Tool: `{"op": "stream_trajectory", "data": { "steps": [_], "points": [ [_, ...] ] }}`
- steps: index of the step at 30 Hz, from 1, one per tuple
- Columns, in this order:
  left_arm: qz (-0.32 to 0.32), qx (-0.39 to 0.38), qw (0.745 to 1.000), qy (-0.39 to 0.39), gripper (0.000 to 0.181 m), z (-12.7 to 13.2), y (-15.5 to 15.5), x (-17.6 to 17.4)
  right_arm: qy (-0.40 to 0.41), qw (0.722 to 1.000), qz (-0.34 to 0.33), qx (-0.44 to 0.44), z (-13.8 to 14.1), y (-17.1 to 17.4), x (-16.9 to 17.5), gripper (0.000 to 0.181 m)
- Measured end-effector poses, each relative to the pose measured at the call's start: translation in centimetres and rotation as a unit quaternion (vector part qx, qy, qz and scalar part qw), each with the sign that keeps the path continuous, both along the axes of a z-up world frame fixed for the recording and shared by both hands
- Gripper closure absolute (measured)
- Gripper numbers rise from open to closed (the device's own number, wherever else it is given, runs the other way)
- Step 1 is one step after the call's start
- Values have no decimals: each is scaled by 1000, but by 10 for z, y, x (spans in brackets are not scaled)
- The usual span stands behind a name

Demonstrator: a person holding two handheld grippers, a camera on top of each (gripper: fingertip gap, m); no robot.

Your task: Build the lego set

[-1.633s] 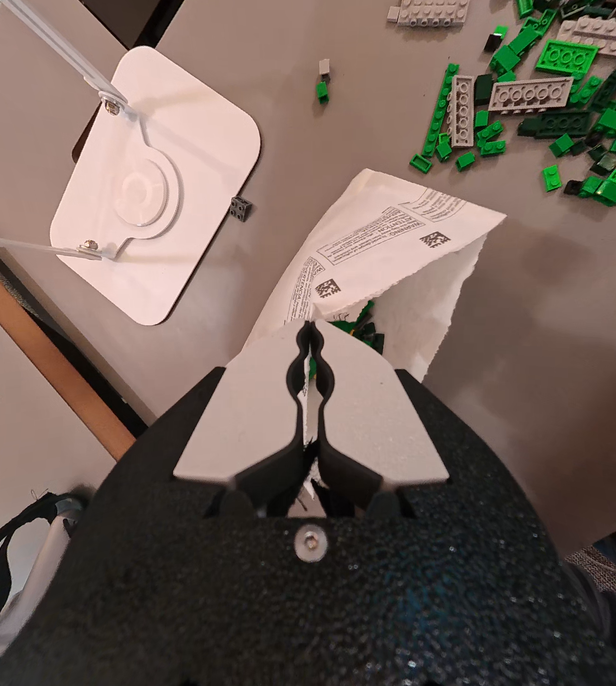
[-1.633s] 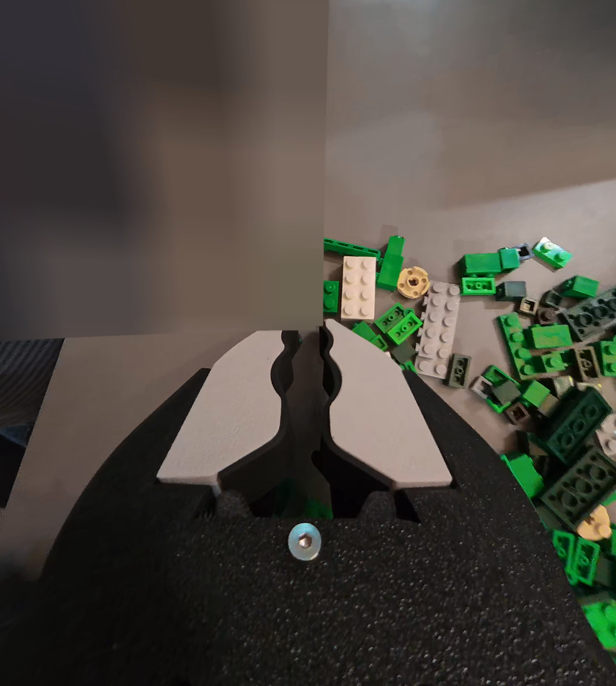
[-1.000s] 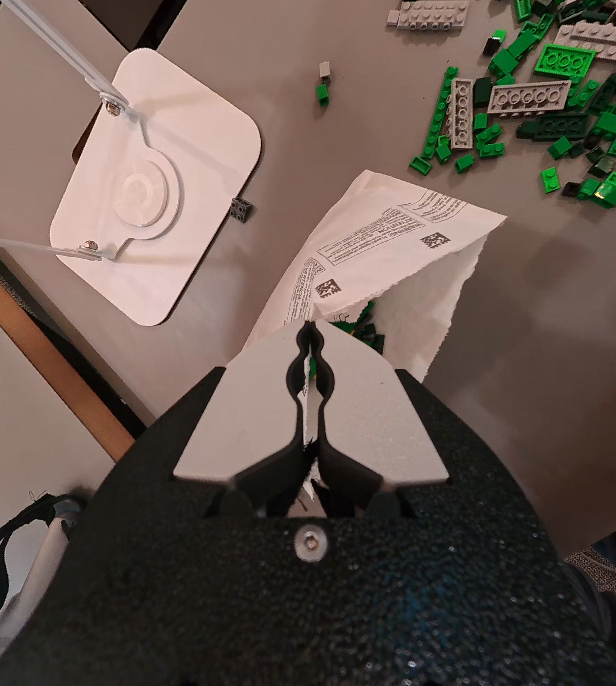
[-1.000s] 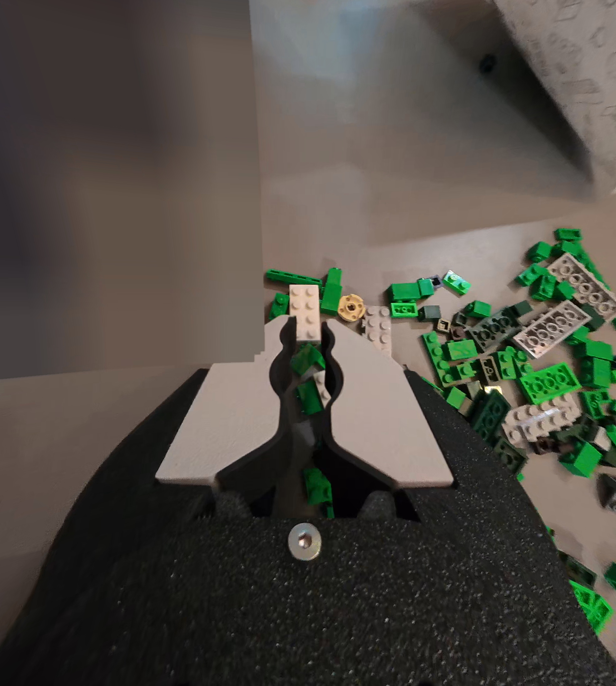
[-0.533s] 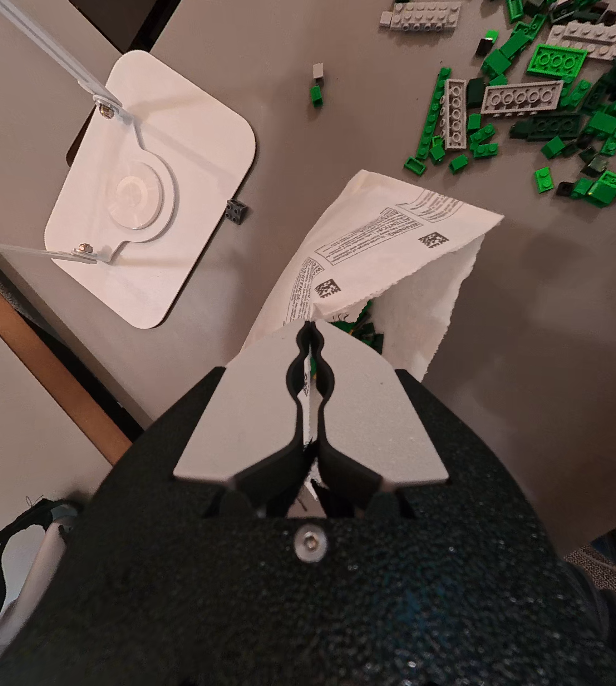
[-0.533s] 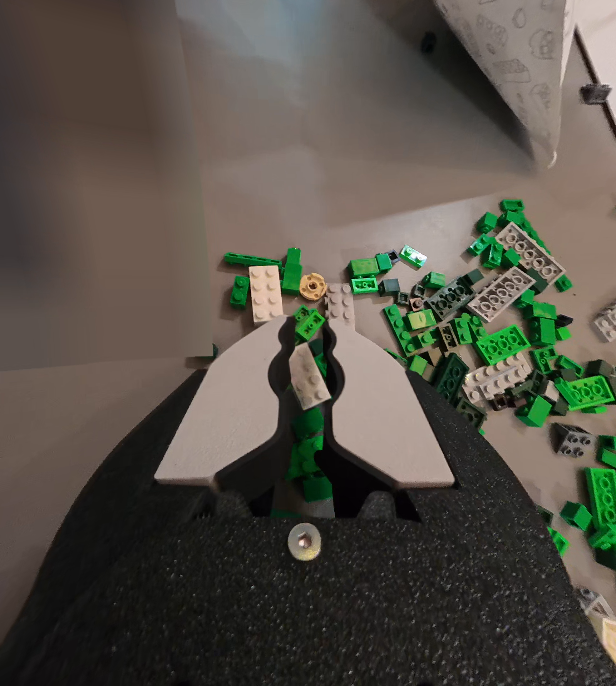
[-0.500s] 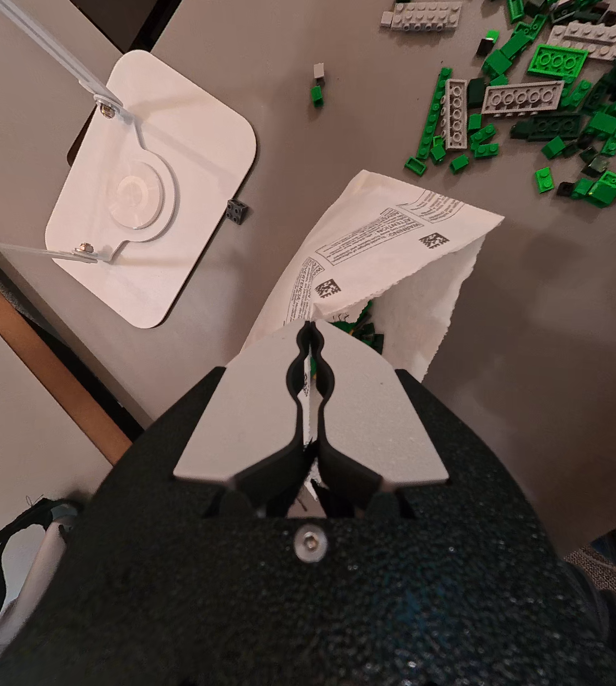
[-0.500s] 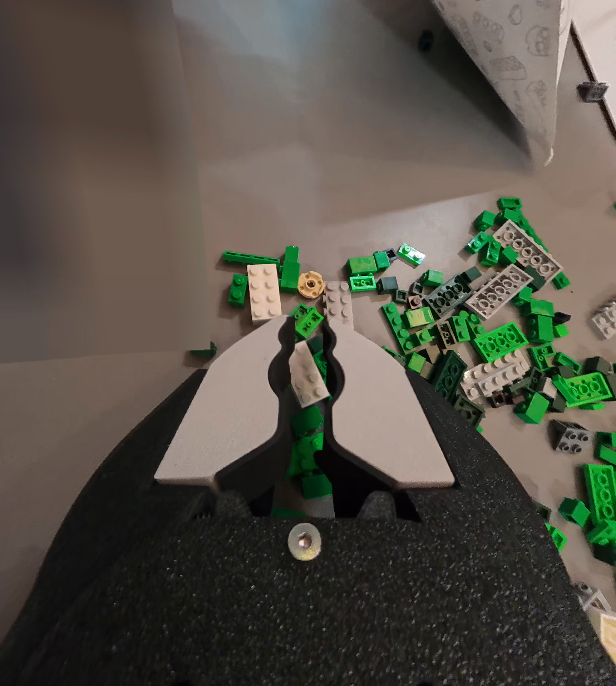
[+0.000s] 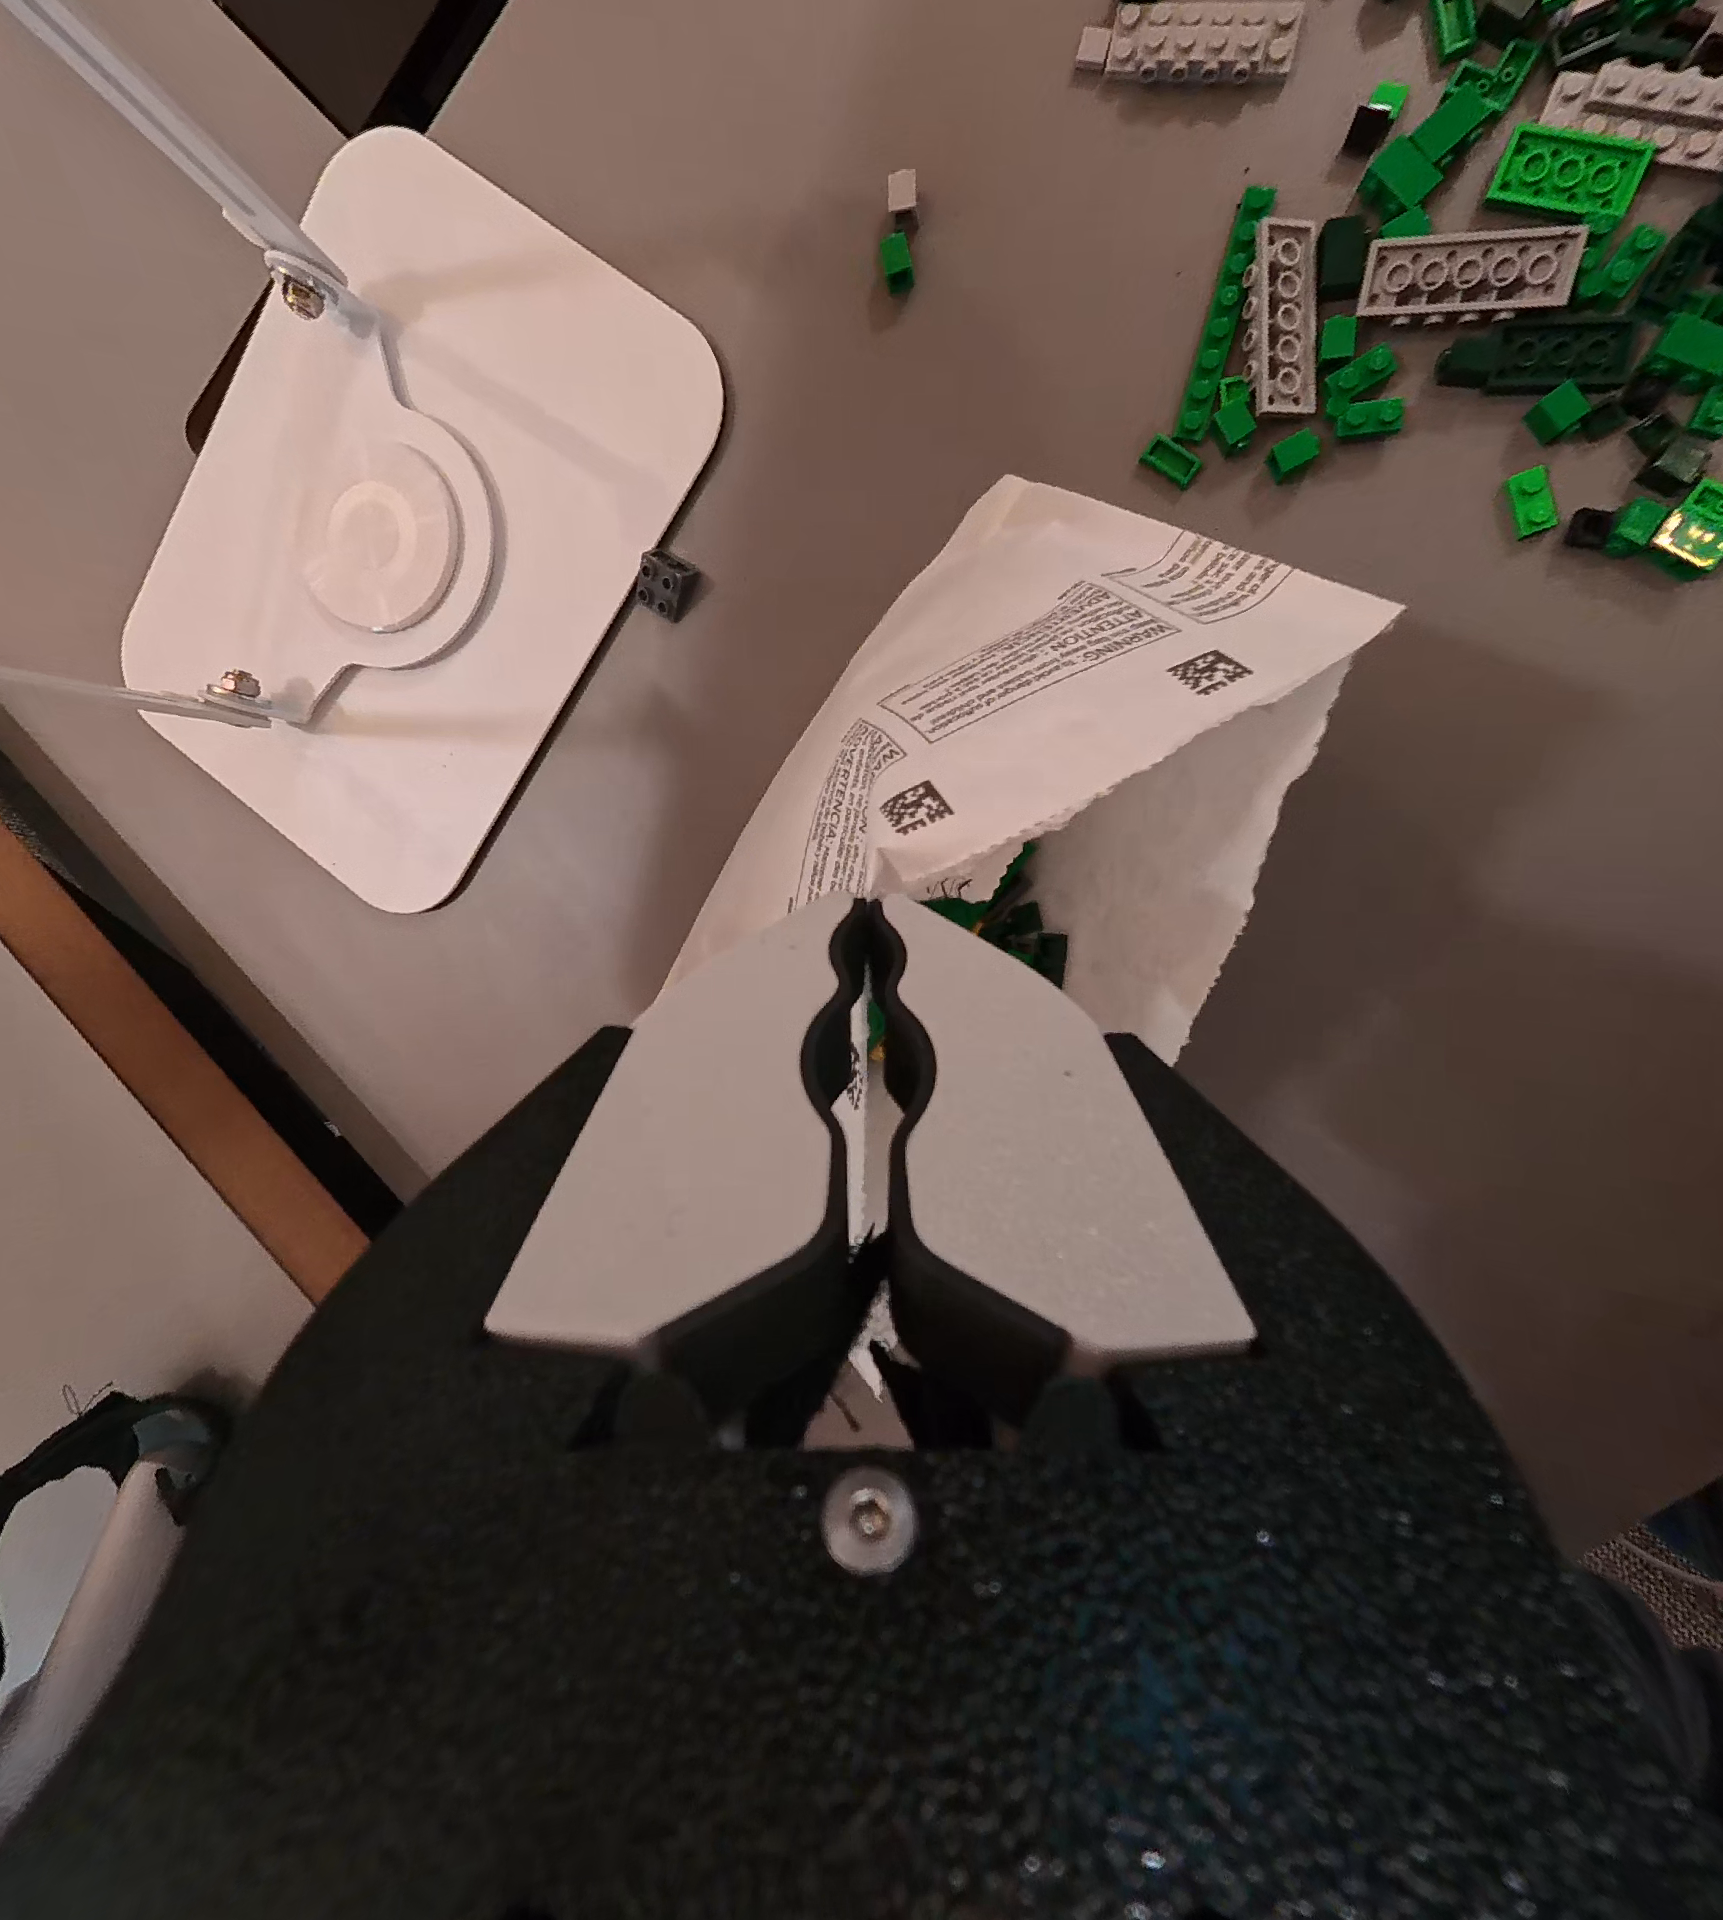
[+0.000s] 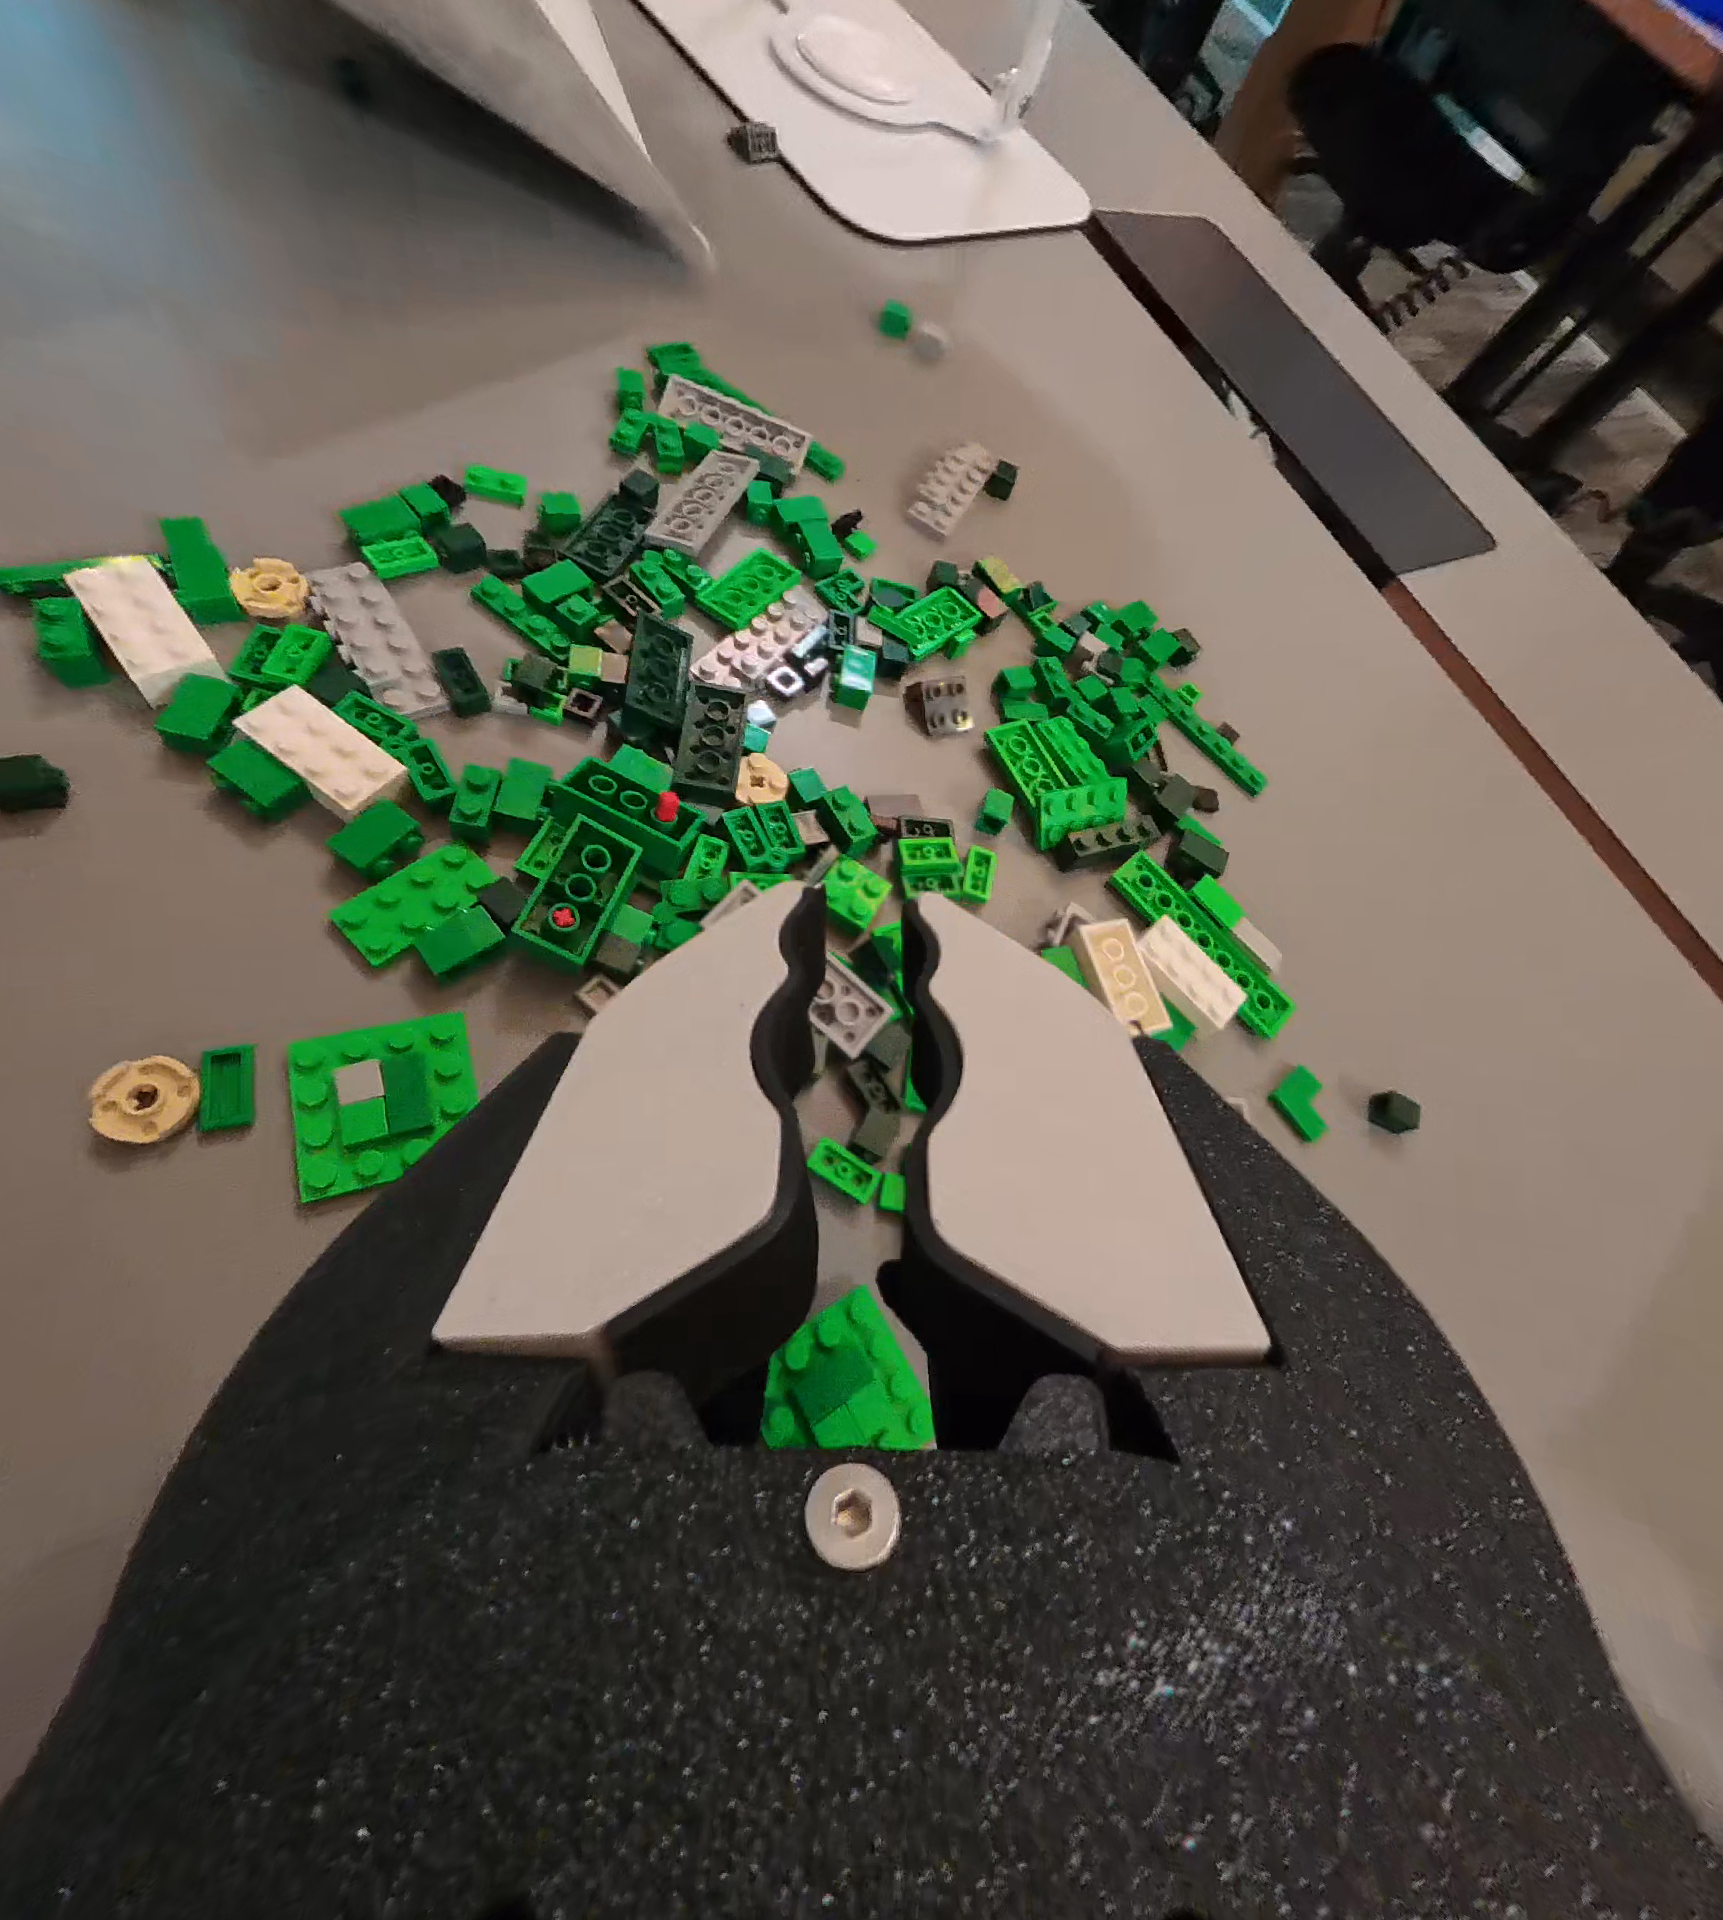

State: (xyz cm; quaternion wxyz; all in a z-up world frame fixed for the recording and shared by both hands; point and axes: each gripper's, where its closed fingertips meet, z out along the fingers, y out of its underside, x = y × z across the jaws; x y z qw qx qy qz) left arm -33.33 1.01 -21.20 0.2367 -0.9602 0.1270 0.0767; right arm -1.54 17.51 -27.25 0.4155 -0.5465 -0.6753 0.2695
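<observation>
Left tool (image 9: 867,914) clamped on torn paper bag (image 9: 1075,686); right tool (image 10: 862,914) narrowly parted, empty; bricks (image 10: 670,665) loose on bench (image 10: 1356,935), build barely begun.

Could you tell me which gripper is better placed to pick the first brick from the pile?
Right. The right gripper hangs slightly open and empty just over the brick pile, while the left gripper is shut on the paper bag, away from the pile.

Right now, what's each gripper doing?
Left gripper: shut on the white paper bag.
Right gripper: slightly open, holding nothing, above the loose bricks.
</observation>
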Motion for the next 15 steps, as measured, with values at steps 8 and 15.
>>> {"op": "stream_trajectory", "data": {
  "steps": [8, 15],
  "points": [
    [-6, -4, 1000, 0, 181, -2, 2, 3, -20, 991, 90, -99, -11, -72, -67, 169],
    [-13, -7, 1000, 1, 181, -2, 2, 6, -159, 984, 83, -15, -47, -80, -78, 171]
  ]
}}
